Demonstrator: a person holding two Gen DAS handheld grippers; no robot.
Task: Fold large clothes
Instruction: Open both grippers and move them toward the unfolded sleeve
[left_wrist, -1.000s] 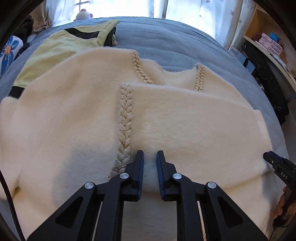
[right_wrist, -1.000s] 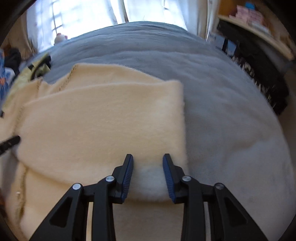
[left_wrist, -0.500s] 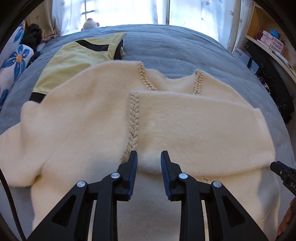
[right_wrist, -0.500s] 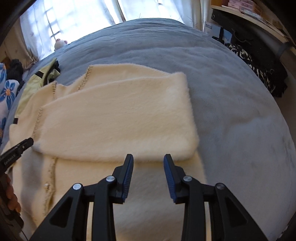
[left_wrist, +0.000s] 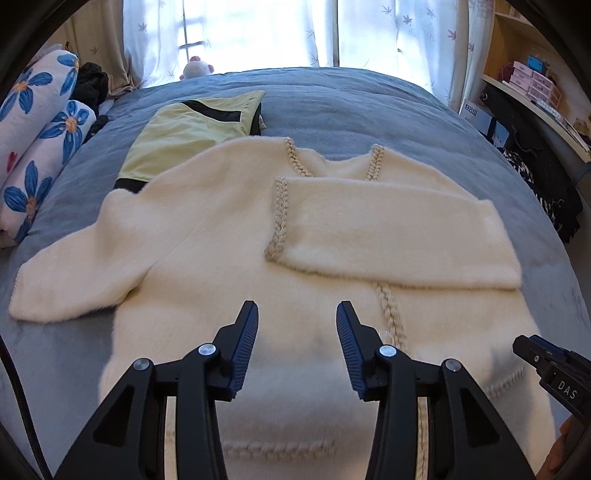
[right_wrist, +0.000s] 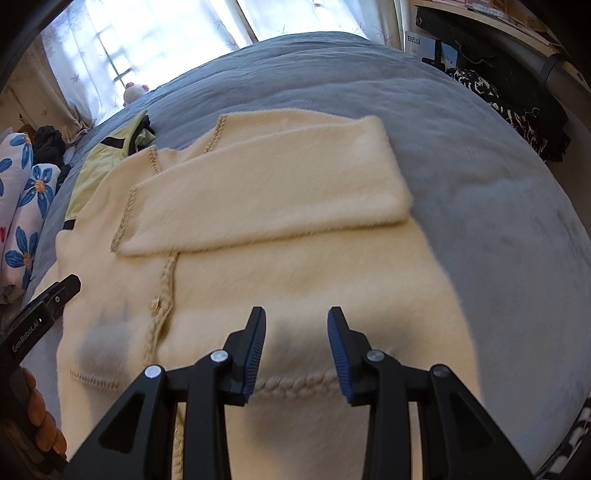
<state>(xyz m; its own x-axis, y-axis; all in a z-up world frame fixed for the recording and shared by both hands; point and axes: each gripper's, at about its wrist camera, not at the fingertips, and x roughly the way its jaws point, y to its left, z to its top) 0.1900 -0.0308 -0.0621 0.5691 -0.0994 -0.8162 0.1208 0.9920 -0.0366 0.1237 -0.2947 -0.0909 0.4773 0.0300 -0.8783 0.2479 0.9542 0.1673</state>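
A cream cardigan (left_wrist: 229, 258) lies flat on the grey bed (left_wrist: 369, 107), one sleeve (left_wrist: 399, 236) folded across its chest. Above the cardigan's hem the left claw (left_wrist: 297, 345) hangs with its jaws opening and nothing between them. Beyond the cardigan's far shoulder lies a yellow-green garment (left_wrist: 184, 136). The right claw's tip (left_wrist: 546, 365) shows beside the hem.

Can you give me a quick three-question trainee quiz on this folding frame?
1. True or false: one sleeve of the cream cardigan is folded across its chest.
2. Which sleeve lies unfolded on the grey bedspread: A, on the left gripper side; B, on the right gripper side?
3. Fill in: behind the cardigan lies a folded ____ and black garment.

Key: 1 true. 2 A. 3 yellow.
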